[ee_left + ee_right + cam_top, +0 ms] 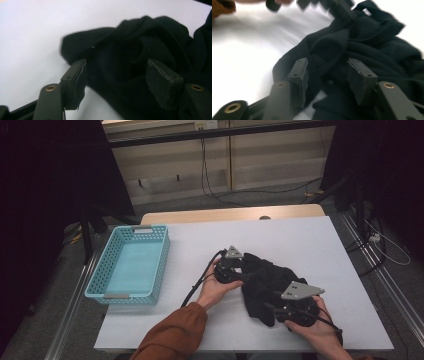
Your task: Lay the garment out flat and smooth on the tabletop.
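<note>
Black cloth (267, 282) (soft, crumpled) on white table (310, 245)

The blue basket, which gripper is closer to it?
Left. The left gripper is at the black cloth's near edge, with bare table between it and the blue basket. The right gripper sits farther right, on the cloth's other side.

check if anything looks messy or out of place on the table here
Only the black garment: it lies crumpled in a heap on the white table, between the open left gripper and right gripper. The blue basket sits squarely.
</note>
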